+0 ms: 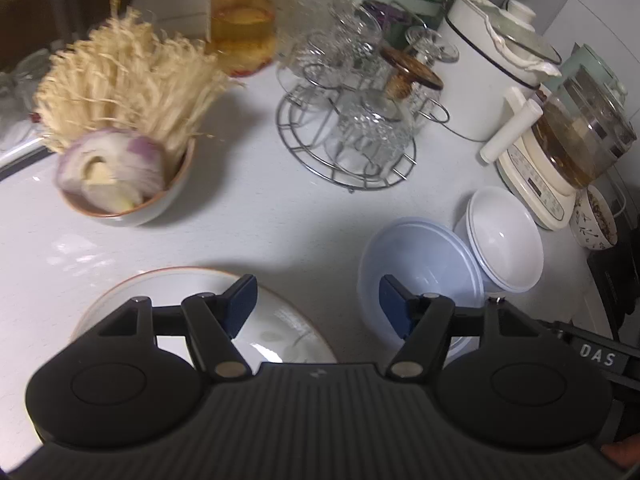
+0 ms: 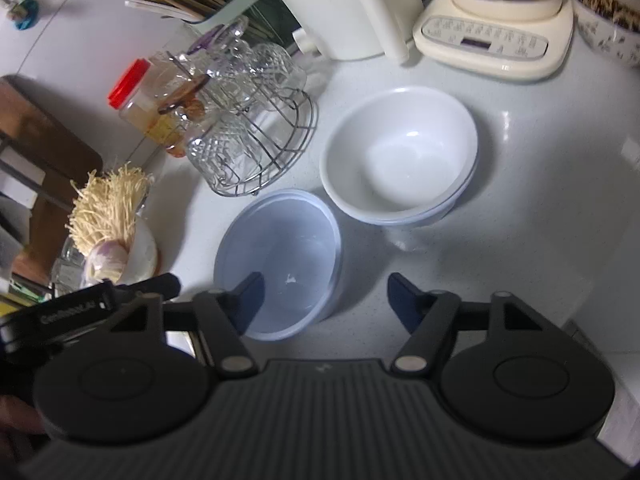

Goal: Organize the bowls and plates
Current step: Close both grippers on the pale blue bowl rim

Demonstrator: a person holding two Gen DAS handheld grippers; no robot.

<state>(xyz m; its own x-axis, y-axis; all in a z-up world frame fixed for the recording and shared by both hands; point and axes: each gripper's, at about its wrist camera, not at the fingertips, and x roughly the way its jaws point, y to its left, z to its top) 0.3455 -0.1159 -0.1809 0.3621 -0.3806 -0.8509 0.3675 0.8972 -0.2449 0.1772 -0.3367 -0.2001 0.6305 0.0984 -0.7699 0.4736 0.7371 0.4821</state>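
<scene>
A pale blue plastic bowl [image 1: 424,264] stands on the white counter next to a stack of white bowls [image 1: 506,240]. A white plate with a brown rim [image 1: 280,320] lies under my left gripper [image 1: 316,304], which is open and empty above it. In the right wrist view the blue bowl [image 2: 280,264] and the white bowl stack [image 2: 400,152] lie just ahead of my right gripper [image 2: 326,296], which is open and empty, its left finger over the blue bowl's near rim.
A bowl of enoki mushrooms and cut onion [image 1: 120,152] stands at left. A wire rack of glass cups [image 1: 352,120], a red-lidded jar [image 1: 244,20], a white pot [image 1: 500,64], a glass kettle on a base [image 1: 568,148] and a patterned bowl [image 1: 596,220] crowd the back.
</scene>
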